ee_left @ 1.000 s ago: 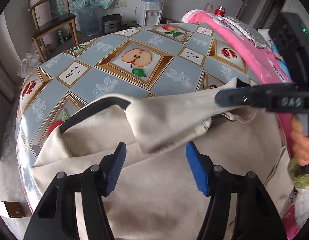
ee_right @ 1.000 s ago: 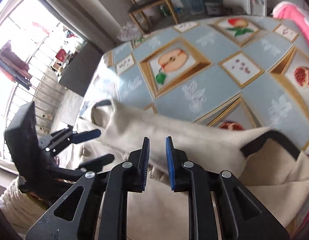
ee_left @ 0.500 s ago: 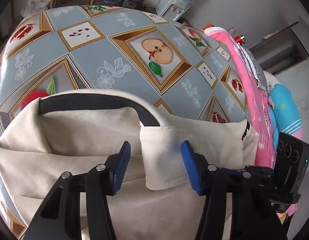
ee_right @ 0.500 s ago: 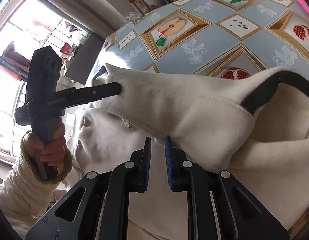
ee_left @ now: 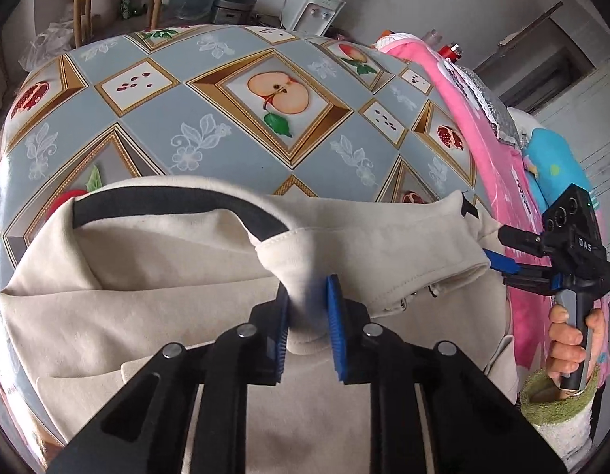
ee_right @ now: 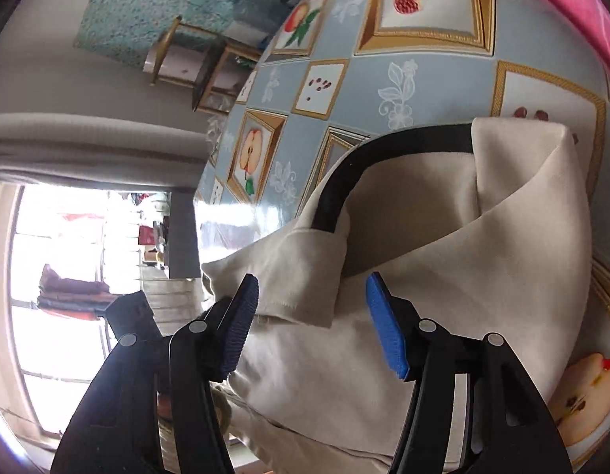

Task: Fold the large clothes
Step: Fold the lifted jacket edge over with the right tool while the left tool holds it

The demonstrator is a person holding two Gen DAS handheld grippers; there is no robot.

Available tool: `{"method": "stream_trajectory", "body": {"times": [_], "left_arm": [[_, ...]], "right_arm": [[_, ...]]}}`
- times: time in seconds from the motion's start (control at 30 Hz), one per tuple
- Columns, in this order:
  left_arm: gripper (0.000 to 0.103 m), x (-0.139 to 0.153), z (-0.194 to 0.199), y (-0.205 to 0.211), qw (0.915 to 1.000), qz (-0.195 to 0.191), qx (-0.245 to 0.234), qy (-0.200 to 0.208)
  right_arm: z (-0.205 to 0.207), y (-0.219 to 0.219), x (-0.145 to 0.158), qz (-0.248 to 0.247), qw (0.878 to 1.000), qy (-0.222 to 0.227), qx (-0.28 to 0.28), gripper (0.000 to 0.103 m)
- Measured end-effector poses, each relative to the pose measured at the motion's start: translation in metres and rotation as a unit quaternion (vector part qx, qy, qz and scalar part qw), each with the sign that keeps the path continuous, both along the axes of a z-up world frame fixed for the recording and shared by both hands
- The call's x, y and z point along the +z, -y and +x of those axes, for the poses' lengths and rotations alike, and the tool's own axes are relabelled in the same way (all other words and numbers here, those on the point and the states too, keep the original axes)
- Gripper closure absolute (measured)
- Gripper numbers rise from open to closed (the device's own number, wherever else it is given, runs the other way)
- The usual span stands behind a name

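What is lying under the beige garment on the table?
Under the beige garment lies the fruit-patterned tablecloth, which shows beyond the black collar. The part of the cloth beneath the garment is covered, so anything else there cannot be seen.

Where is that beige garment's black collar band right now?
In the left wrist view, the black collar band arcs along the beige garment's far edge, left of centre, on the fruit-patterned tablecloth.

Round table (ee_left: 155, 126) in blue fruit-print oilcloth, beige garment (ee_left: 155, 308) spread on it, pink cloth (ee_left: 455, 91) along one edge
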State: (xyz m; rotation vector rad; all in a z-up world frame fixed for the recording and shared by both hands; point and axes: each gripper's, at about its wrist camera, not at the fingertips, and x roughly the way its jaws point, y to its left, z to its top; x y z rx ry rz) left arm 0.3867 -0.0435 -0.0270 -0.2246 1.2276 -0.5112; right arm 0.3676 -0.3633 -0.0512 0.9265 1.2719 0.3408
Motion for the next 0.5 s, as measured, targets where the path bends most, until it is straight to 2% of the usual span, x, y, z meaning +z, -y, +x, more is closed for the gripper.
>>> {"method": "stream_trajectory", "body": {"times": [0.1, 0.13, 0.17, 0.2, 0.27, 0.37, 0.43, 0.5], "left_arm": [[0.085, -0.003, 0.002, -0.004, 0.9997, -0.017, 0.004, -0.015], [0.085, -0.003, 0.002, -0.005, 0.9996, -0.021, 0.005, -0.019], [0.085, -0.004, 0.002, -0.006, 0.9994, -0.025, 0.004, -0.024], [0.085, -0.004, 0.001, -0.007, 0.9993, -0.025, 0.003, -0.028], [0.085, -0.006, -0.001, -0.008, 0.9991, -0.025, -0.001, -0.034], [0.084, -0.011, -0.004, -0.009, 0.9987, -0.027, 0.002, -0.043], [0.084, -0.011, -0.003, -0.006, 0.9993, -0.017, 0.005, -0.033], [0.088, -0.007, -0.003, 0.0, 1.0, 0.007, 0.001, -0.001]], "right_arm": [[0.014, -0.011, -0.006, 0.006, 1.0, -0.015, 0.015, 0.049], [0.016, -0.016, -0.006, -0.001, 1.0, -0.014, 0.024, 0.061], [0.015, -0.023, -0.005, -0.007, 0.999, -0.014, 0.036, 0.066], [0.013, -0.026, -0.002, -0.017, 0.999, -0.013, 0.048, 0.067], [0.006, -0.036, 0.001, -0.033, 0.997, -0.007, 0.076, 0.075], [-0.004, -0.038, -0.007, -0.028, 0.995, -0.021, 0.095, 0.084], [-0.002, -0.037, -0.012, -0.029, 0.994, -0.024, 0.101, 0.089], [0.007, -0.038, -0.011, -0.043, 0.993, -0.017, 0.105, 0.093]]}}
